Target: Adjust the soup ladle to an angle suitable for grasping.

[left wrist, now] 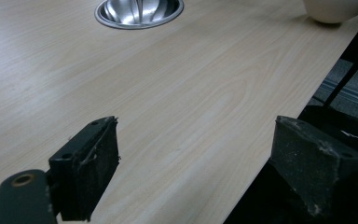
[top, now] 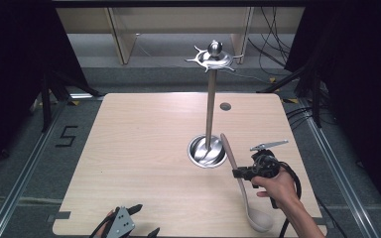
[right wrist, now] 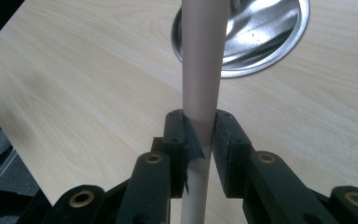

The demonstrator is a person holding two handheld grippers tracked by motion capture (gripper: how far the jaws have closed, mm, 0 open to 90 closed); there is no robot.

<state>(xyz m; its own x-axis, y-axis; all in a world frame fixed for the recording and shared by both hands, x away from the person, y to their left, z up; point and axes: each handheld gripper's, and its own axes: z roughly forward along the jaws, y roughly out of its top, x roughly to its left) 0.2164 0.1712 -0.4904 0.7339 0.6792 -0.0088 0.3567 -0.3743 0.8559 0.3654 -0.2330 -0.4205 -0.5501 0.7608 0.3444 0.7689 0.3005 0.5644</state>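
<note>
A beige ladle is held above the table by my right gripper, which is shut on its handle. The ladle's bowl hangs near the table's front right edge, and the handle tip points toward the stand. A steel utensil stand rises from a round dished base at the table's middle, with hooks at its top. My left gripper is at the front edge, open, with nothing between its pads. The ladle bowl shows at the top right of the left gripper view.
The light wooden table has a small grommet hole behind the stand. Dark curtains flank both sides, and cables lie on the floor at the back right.
</note>
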